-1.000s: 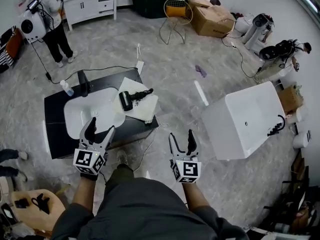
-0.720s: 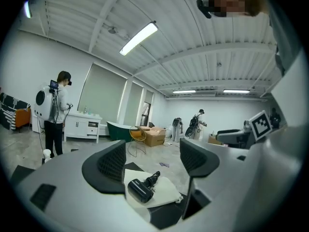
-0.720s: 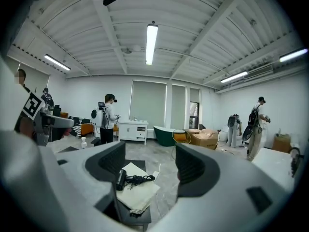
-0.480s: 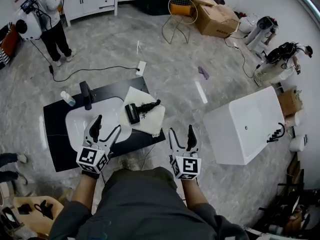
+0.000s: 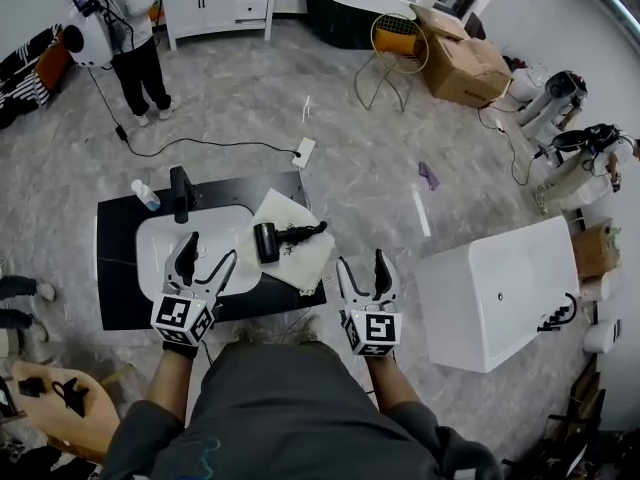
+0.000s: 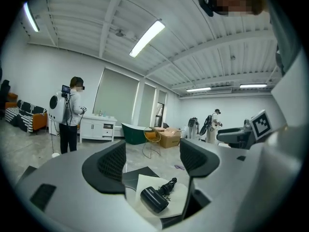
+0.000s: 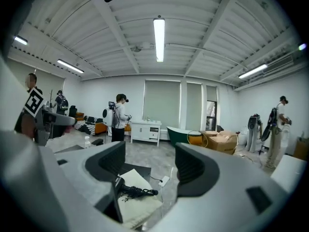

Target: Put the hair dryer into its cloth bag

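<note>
A white tub unit (image 5: 500,288) stands well apart from the black counter (image 5: 115,303), on the person's right. The counter's sunken white basin (image 5: 160,253) has a black faucet (image 5: 180,193) at its far edge, with a bottle (image 5: 145,195) beside it. The cloth bag (image 5: 300,263) lies flat on the counter's right end, with the hair dryer (image 5: 268,242) on top of it. The path to the dryer is unobstructed. The left gripper (image 5: 208,250) hangs over the counter's near edge and the right gripper (image 5: 361,263) off its near right corner. Both have their jaws spread wide, gripping and touching nothing.

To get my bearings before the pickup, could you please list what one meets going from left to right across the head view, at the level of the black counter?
clear bottle → black faucet → hair dryer → right gripper → white tub
</note>
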The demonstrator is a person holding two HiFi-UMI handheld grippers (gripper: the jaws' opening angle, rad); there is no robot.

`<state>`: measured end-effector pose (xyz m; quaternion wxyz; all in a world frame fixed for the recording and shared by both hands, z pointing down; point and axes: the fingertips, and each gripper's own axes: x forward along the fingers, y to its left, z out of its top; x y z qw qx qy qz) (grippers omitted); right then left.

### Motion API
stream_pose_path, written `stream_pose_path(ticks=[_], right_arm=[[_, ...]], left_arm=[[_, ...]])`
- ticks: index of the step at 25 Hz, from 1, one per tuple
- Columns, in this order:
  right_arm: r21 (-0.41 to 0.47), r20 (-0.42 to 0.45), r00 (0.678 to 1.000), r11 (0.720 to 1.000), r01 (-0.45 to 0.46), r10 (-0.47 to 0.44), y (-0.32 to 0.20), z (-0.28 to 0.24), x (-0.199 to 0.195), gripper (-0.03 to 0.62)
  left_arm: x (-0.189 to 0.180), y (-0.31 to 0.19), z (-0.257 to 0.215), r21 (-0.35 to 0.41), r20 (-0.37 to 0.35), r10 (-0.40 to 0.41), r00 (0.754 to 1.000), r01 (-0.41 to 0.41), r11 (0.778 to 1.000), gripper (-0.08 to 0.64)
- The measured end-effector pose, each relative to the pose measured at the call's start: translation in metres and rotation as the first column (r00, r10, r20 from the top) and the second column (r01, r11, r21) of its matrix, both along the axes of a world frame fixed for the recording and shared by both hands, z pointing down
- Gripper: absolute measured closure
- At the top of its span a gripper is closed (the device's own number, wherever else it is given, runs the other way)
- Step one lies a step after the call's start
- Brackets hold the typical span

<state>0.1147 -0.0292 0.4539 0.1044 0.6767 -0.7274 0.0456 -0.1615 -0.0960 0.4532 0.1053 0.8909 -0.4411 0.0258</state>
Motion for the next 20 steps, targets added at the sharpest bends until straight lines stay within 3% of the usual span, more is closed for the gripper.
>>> stream_pose_path(ticks=[6, 10, 14, 20], right_arm=[[-0.045, -0.049, 0.99, 0.991, 0.129, -0.131, -0.022, 0.015, 0.002, 0.27], [-0.12, -0.128, 0.953, 0.958, 0.26, -0.275, -0.041, 0.04, -0.012, 0.27], [-0.222, -0.236, 0.872, 0.897, 0.382, -0.43, -0.061, 0.07, -0.03, 0.27], [-0.406, -0.35, 0.689, 0.765, 0.499, -0.635, -0.087, 0.129, -0.054, 0.27]], left_arm=[[0.007, 0.002, -0.003, 0.008, 0.019, -0.053, 0.998, 0.053, 0.999, 0.21], [0.009, 0.007, -0.003, 0.005, 0.022, -0.079, 0.997, 0.079, 0.997, 0.21], [0.008, 0.013, -0.004, 0.001, 0.024, -0.104, 0.994, 0.104, 0.995, 0.212], [-0.004, 0.022, 0.001, -0.016, 0.036, -0.159, 0.987, 0.16, 0.987, 0.213]])
